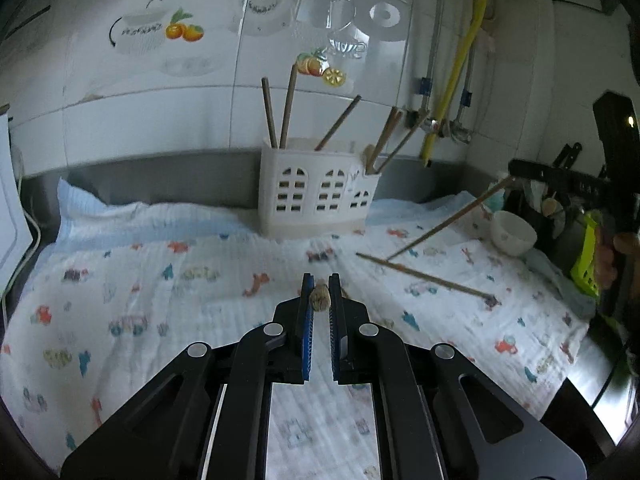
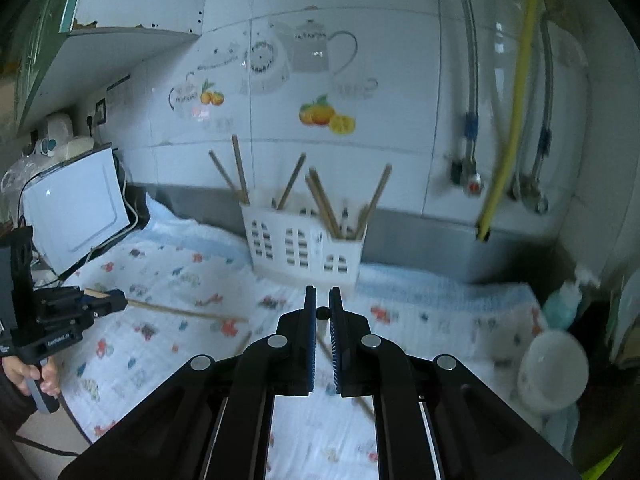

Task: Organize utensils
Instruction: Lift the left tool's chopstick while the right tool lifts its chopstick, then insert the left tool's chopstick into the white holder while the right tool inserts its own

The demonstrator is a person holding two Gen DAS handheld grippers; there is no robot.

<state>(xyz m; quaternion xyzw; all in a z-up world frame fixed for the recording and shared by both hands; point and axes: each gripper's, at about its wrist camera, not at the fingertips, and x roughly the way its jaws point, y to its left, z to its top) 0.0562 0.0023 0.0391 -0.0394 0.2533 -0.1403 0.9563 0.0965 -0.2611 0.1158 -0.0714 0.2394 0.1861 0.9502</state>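
Both hand-held grippers clamped on chopsticks: left (image 1: pixel 320 294) end-on, right (image 2: pixel 322 312) likewise, aimed toward far holder (image 1: pixel 316 188) for insertion.

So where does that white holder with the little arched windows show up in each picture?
Left wrist view: the white holder stands at upper centre, against the wall at the far edge of the cloth.
Right wrist view: the white holder is at centre, just beyond the tool tips.
Shared landmark: the yellow hose hangs right of it.
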